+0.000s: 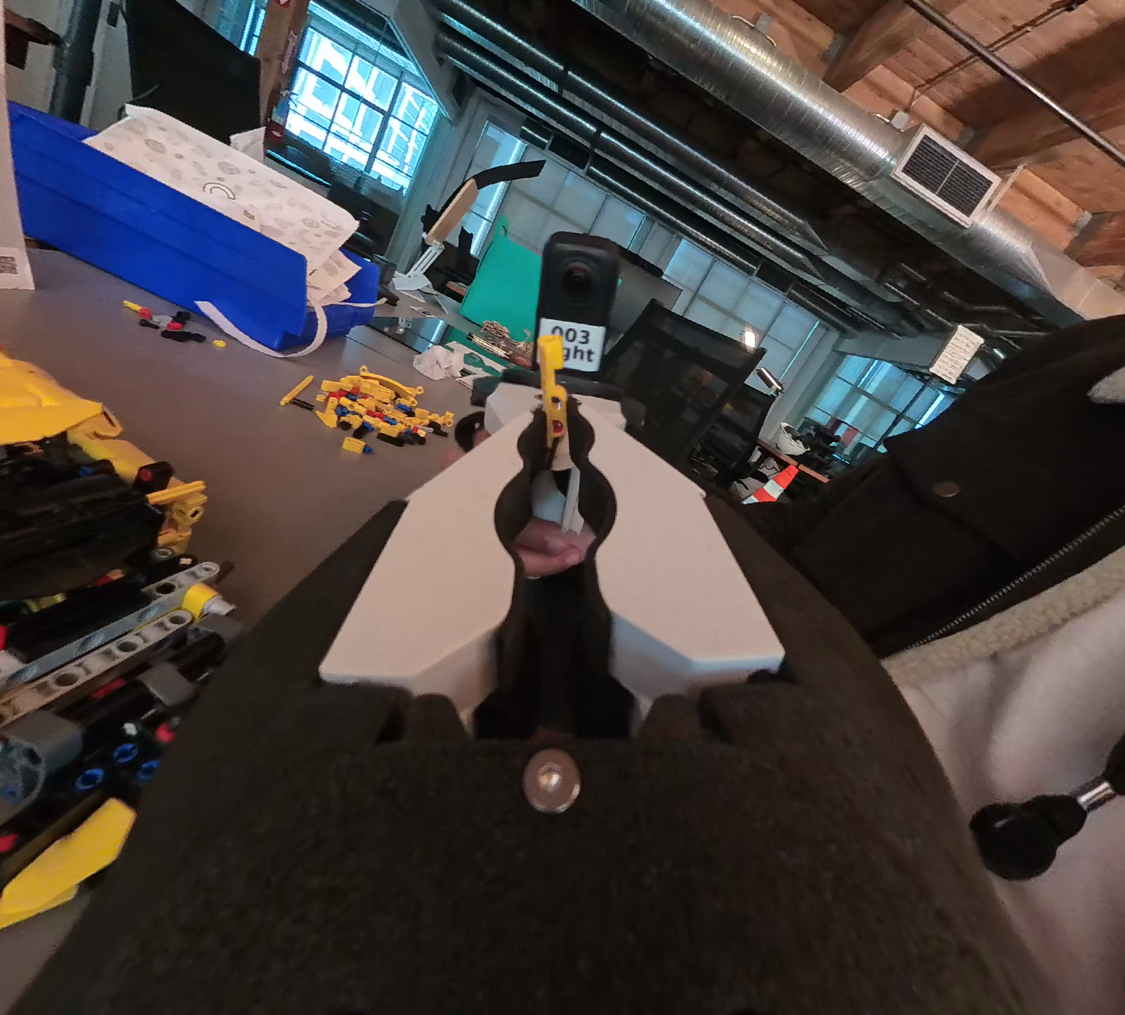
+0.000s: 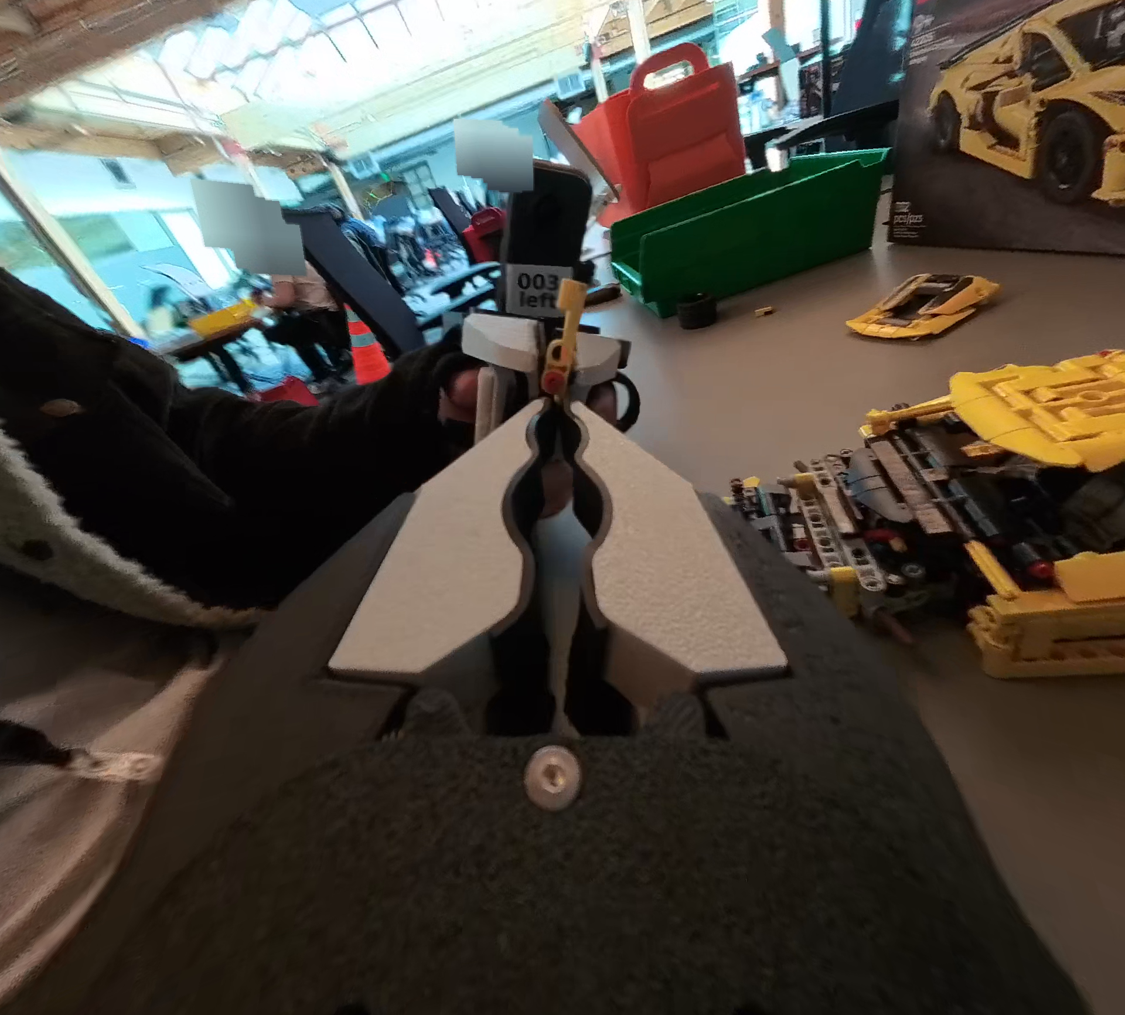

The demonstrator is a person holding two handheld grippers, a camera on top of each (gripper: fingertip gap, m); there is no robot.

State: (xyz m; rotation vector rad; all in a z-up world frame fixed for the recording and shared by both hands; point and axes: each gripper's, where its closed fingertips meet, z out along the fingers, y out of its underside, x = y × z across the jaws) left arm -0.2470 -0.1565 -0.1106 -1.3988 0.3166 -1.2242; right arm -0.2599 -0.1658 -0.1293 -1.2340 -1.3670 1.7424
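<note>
A small yellow beam piece (image 1: 553, 377) with a red pin (image 2: 553, 380) stands upright between the two grippers, which face each other tip to tip above the grey table. My left gripper (image 1: 551, 428) is shut, its tips pinching the piece's lower end. My right gripper (image 2: 555, 406) is shut too, its tips at the same piece (image 2: 566, 328). Each view shows the other gripper and its black camera just beyond the piece: the right one (image 1: 578, 279) and the left one (image 2: 545, 231).
A half-built yellow and black model car (image 1: 91, 559) (image 2: 913, 529) lies on the table (image 1: 274, 438) beside the grippers. Loose pieces (image 1: 383, 407), a blue bin (image 1: 152, 231), a green bin (image 2: 749, 231), a product box (image 2: 1010, 72), a yellow body panel (image 2: 919, 304) and a black wheel (image 2: 696, 310) lie farther off. Less than 4 cm separates the two grippers' tips. The yellow body panel (image 2: 919, 304) is about 40 cm from both grippers' fingertips.
</note>
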